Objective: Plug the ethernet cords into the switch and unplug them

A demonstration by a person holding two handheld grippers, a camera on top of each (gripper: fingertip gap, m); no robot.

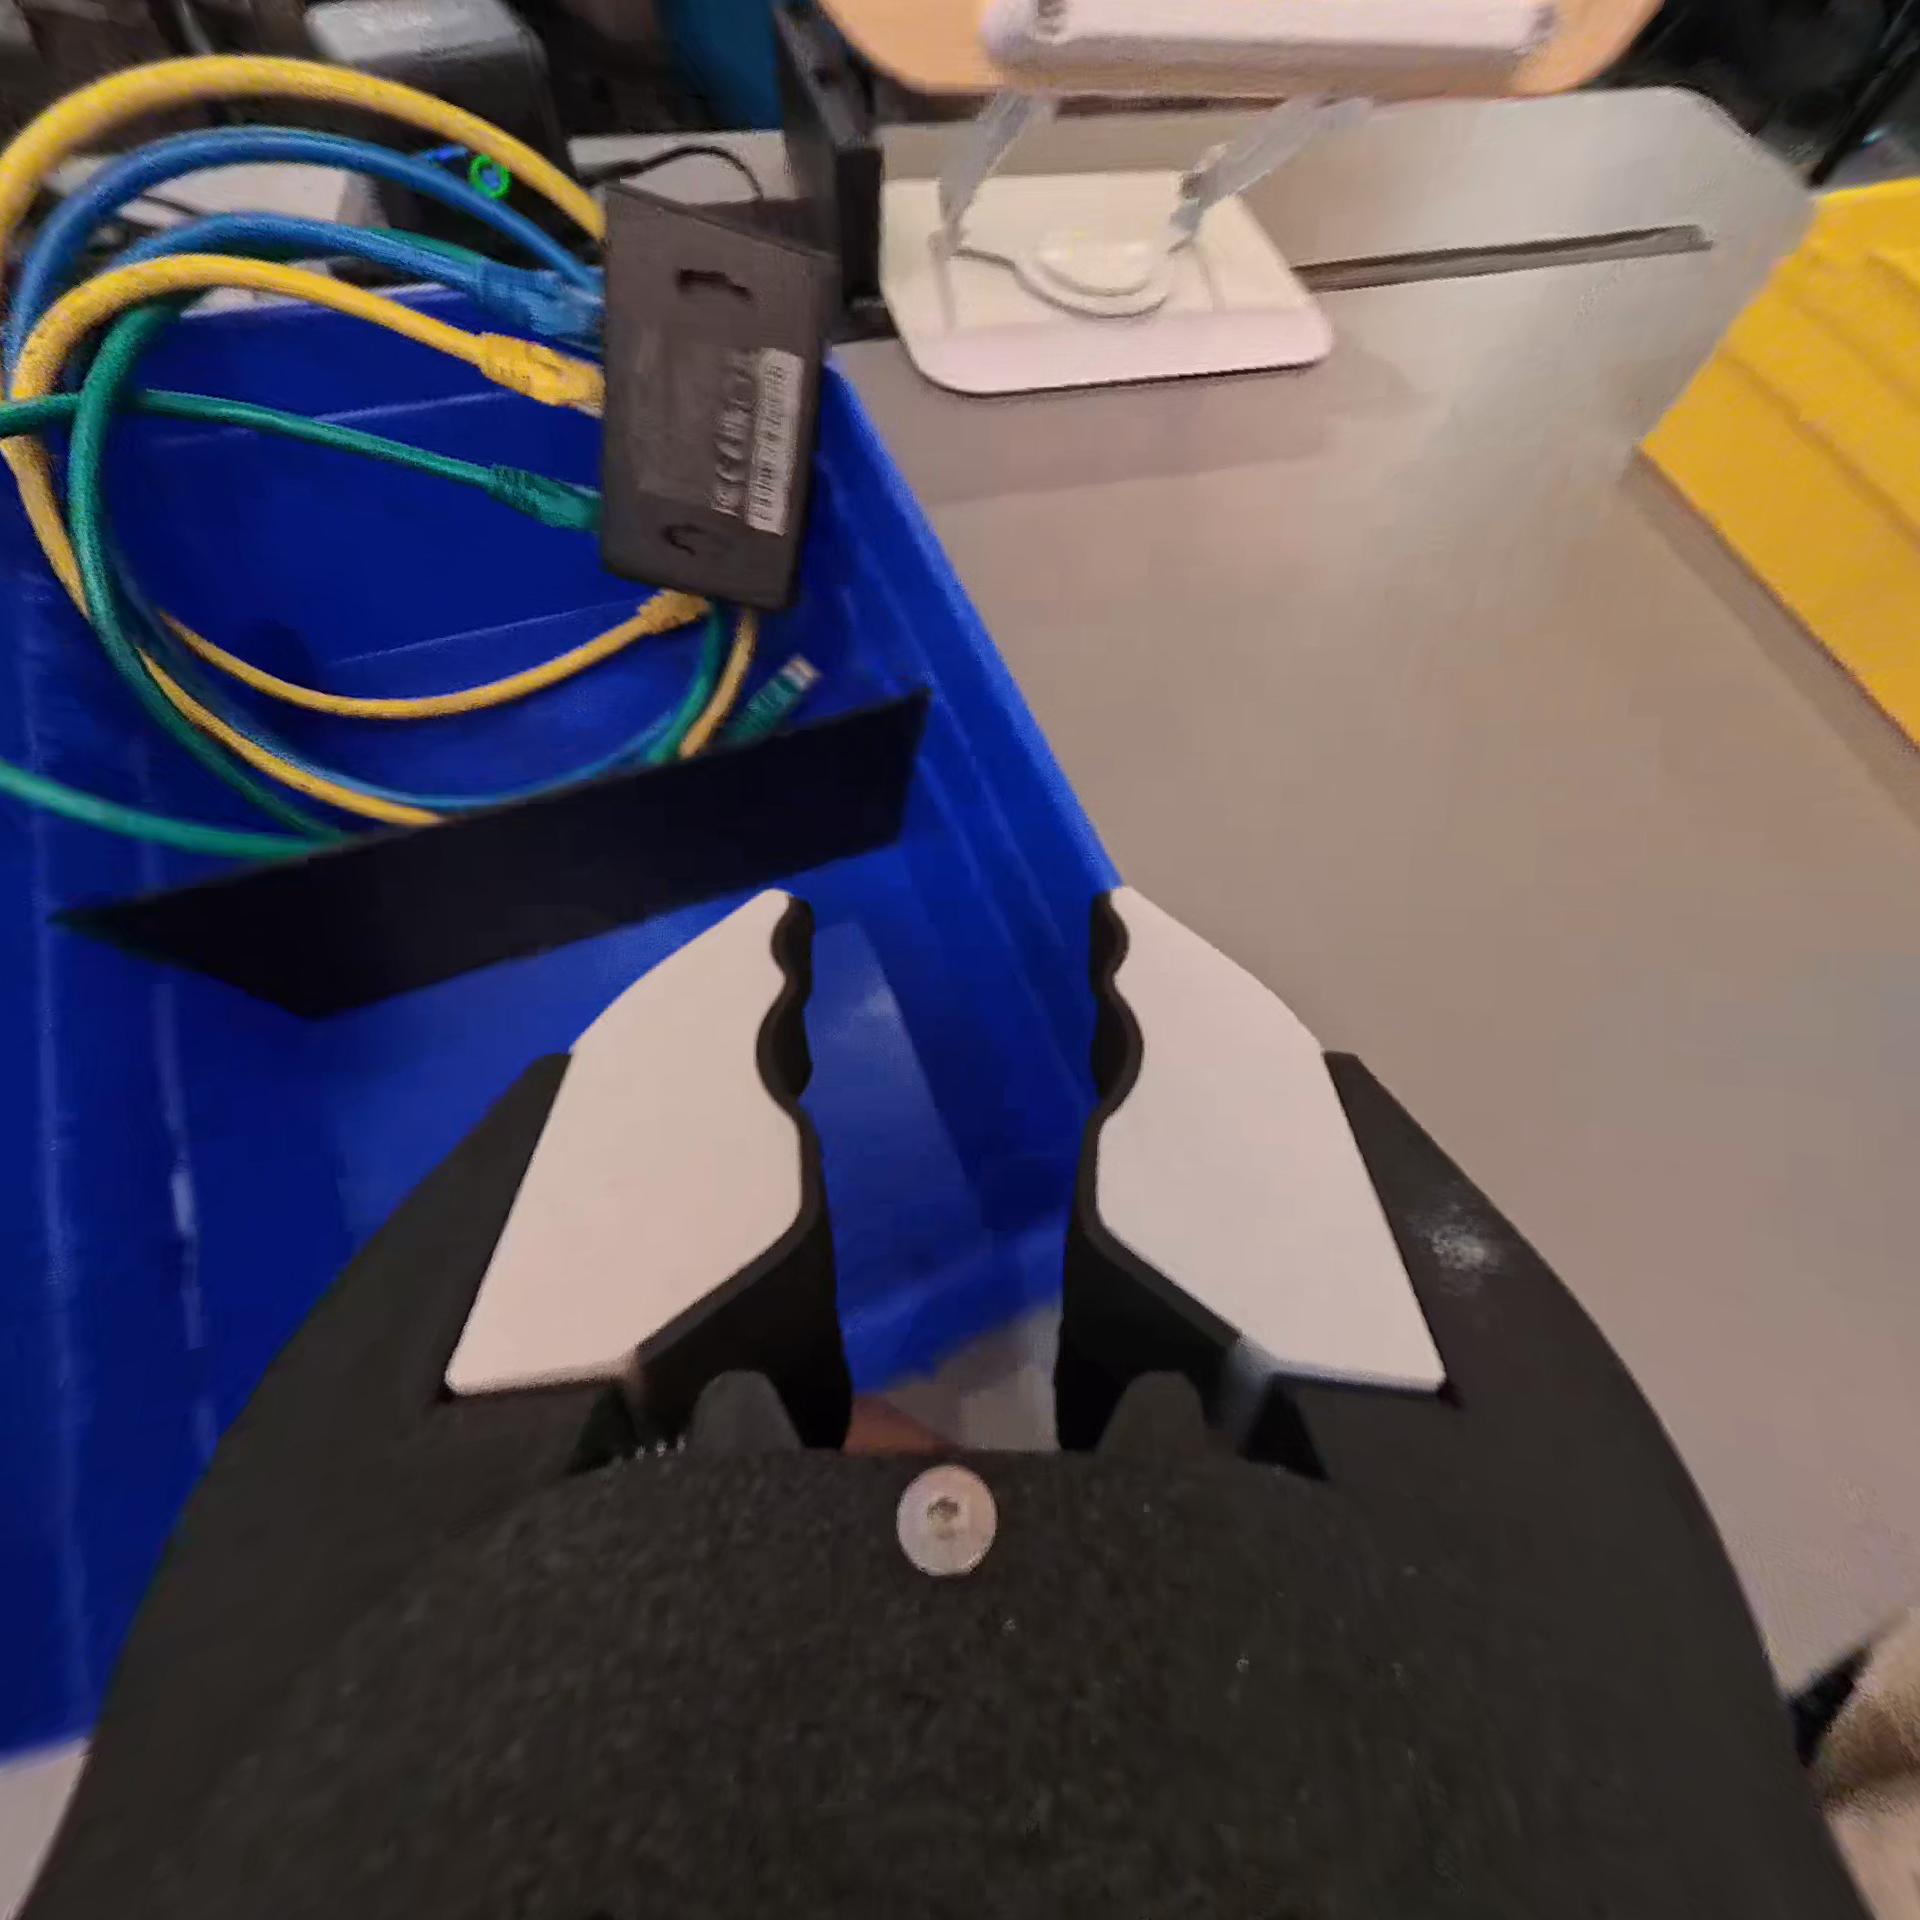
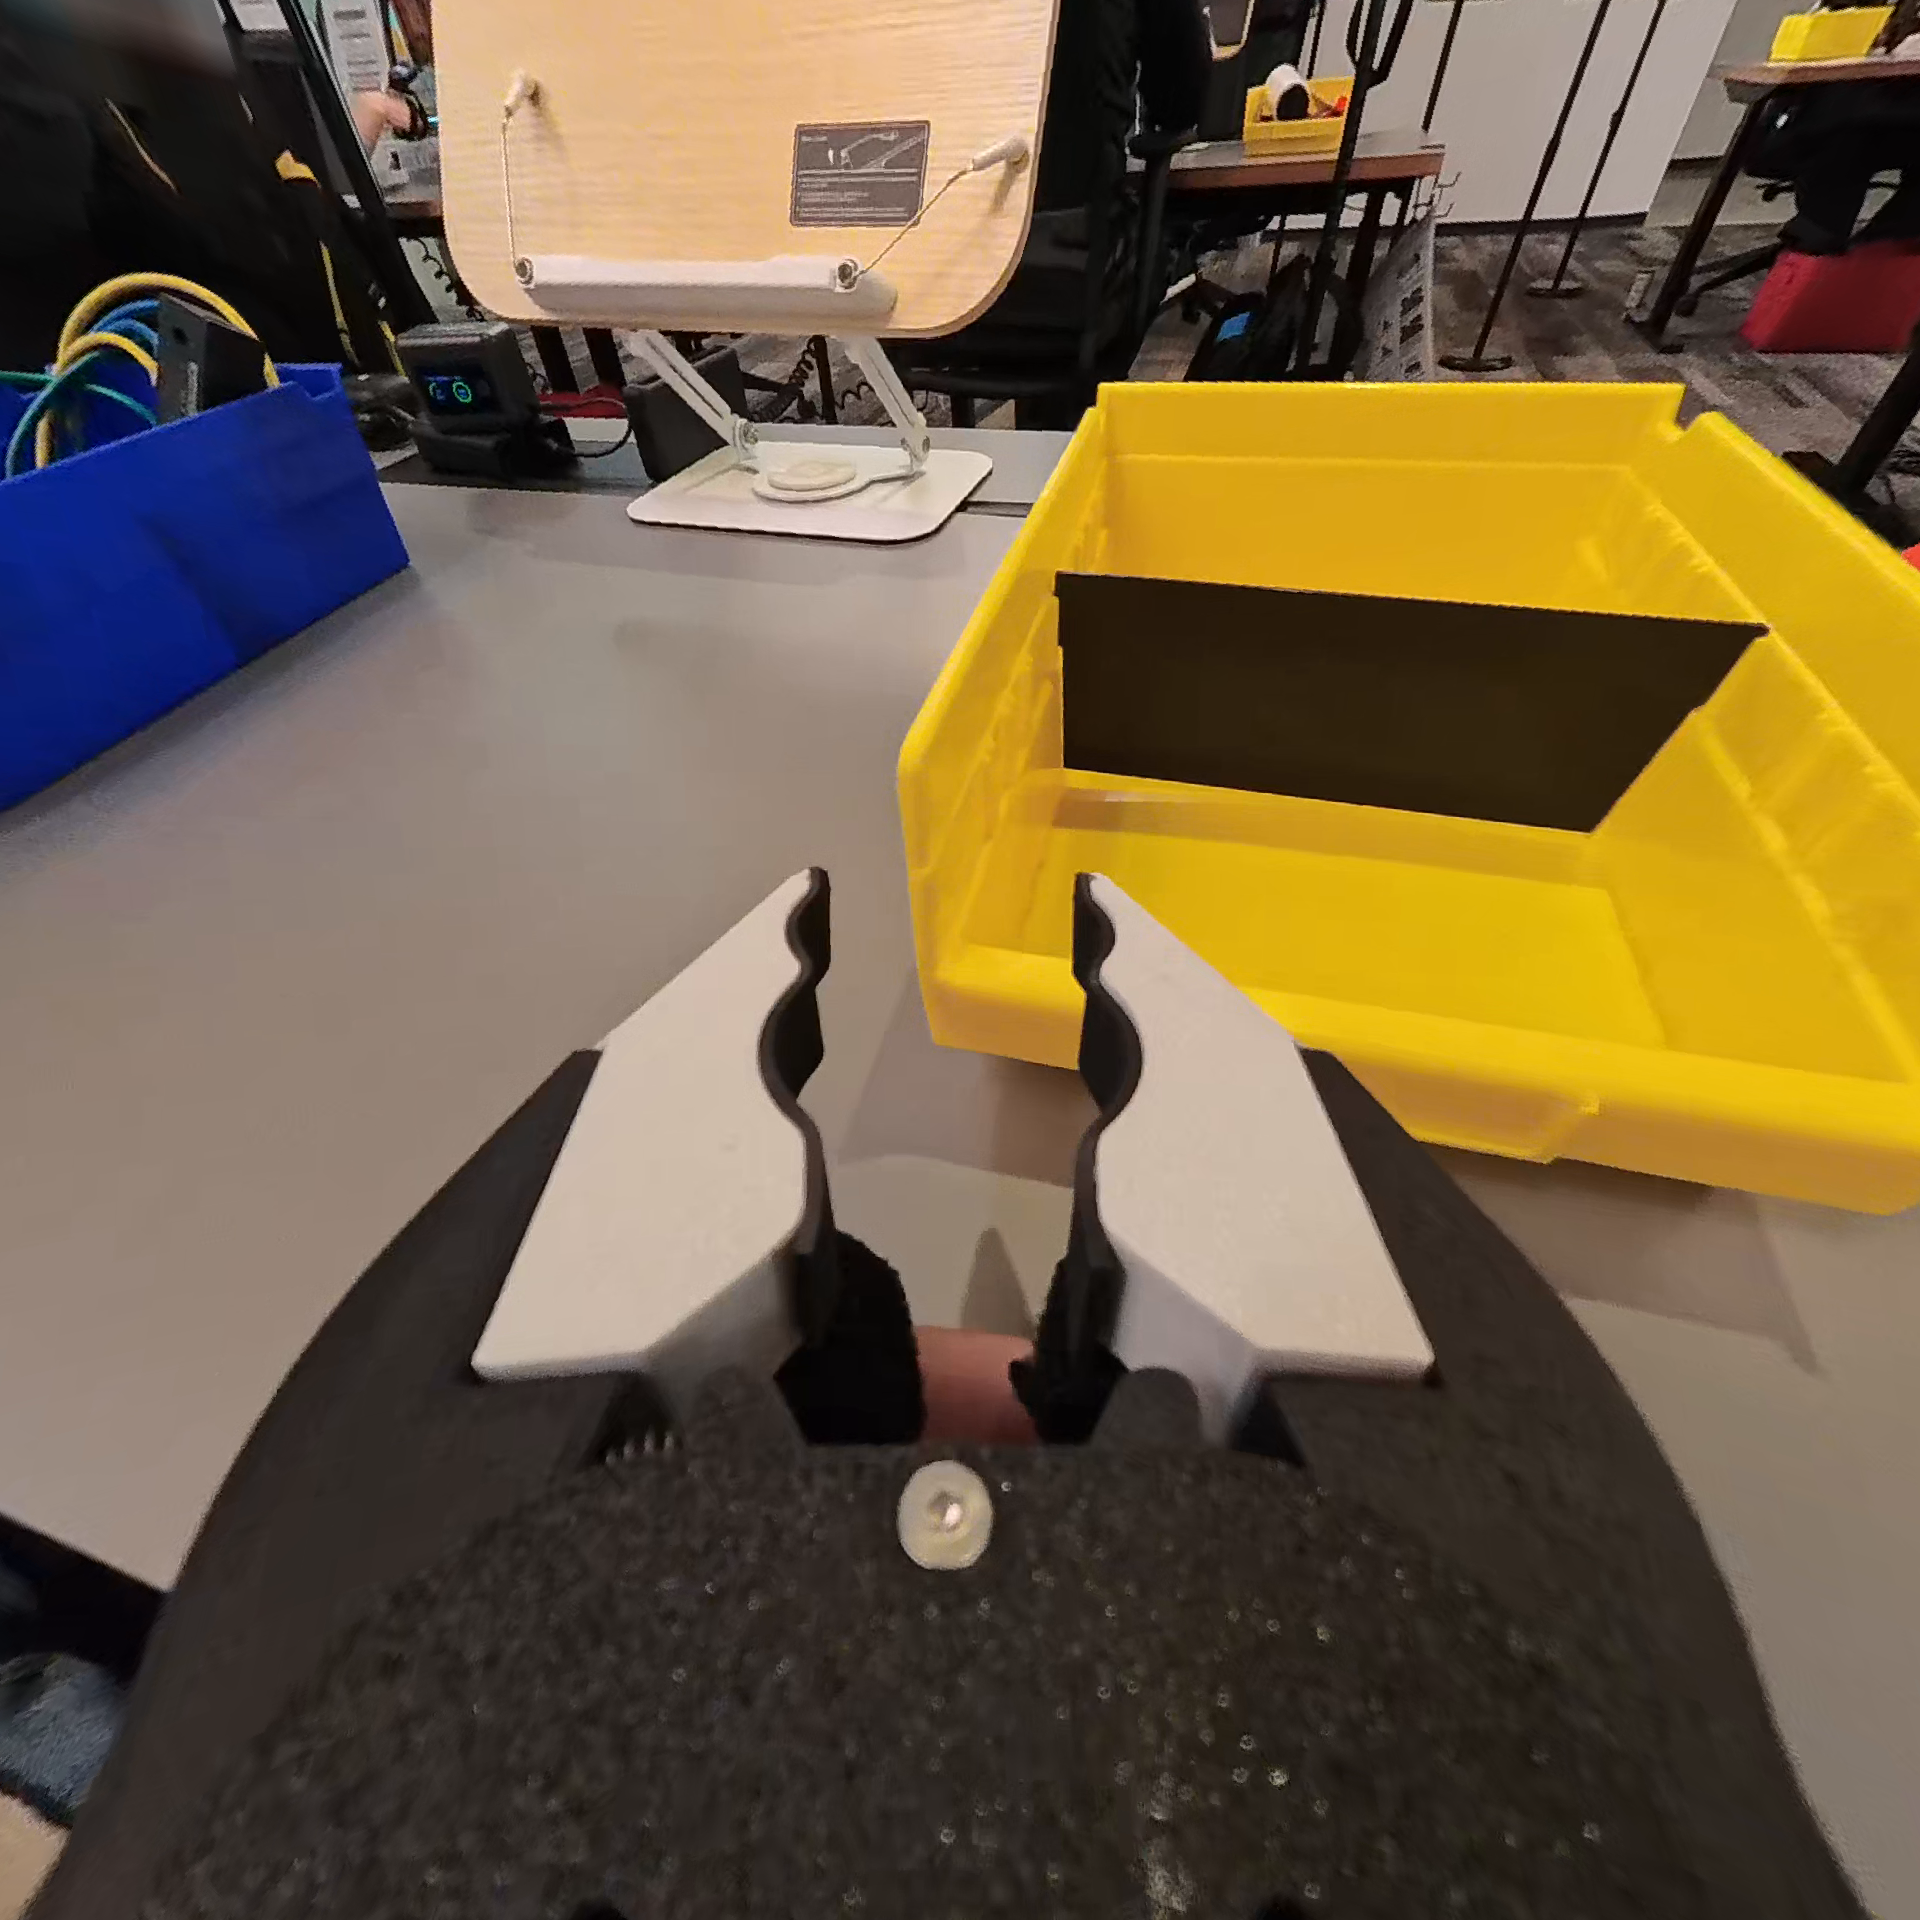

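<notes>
A black switch (image 1: pixel 712 400) stands on edge in the far end of a blue bin (image 1: pixel 312 1091). Blue, yellow and green ethernet cords (image 1: pixel 312 468) are plugged into its left side and loop in the bin. A loose yellow plug (image 1: pixel 665 613) and a loose green plug (image 1: pixel 774 701) lie below it. My left gripper (image 1: pixel 948 914) is open and empty, over the bin's right wall, short of the switch. My right gripper (image 2: pixel 951 888) is open and empty above the grey table, just left of a yellow bin (image 2: pixel 1455 1101). The switch (image 2: pixel 203 358) and blue bin (image 2: pixel 187 582) show far left there.
A black divider (image 1: pixel 499 883) crosses the blue bin; another black divider (image 2: pixel 1371 696) stands in the yellow bin. A wooden board on a white stand (image 2: pixel 810 488) sits at the table's back. A small black device with a screen (image 2: pixel 462 395) stands behind the blue bin. The right gripper is farther from the black switch (image 1: pixel 712 400), some 50 cm, than the left, some 15 cm. The right camera catches it too, in the right wrist view (image 2: pixel 170 385).
</notes>
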